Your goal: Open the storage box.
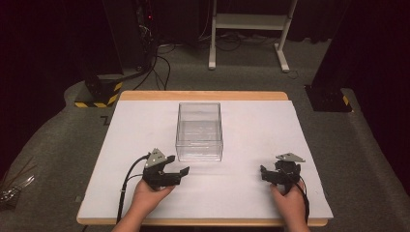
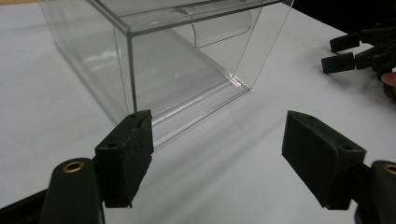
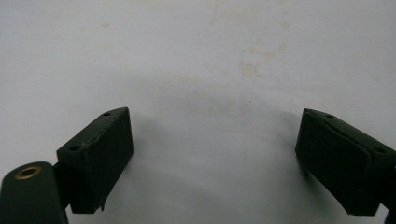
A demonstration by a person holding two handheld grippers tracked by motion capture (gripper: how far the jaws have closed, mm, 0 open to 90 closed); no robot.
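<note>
A clear plastic box stands empty at the middle of the white counter, its walls see-through. The left hand-held gripper rests just before it, jaws spread wide; the right hand-held gripper, well apart, is likewise released.

**White-topped table, one clear box**

Wooden table with a white sheet over nearly the whole top. A clear plastic box sits on it mid-width, nearer the far edge. Some faint stains on the sheet.
</note>
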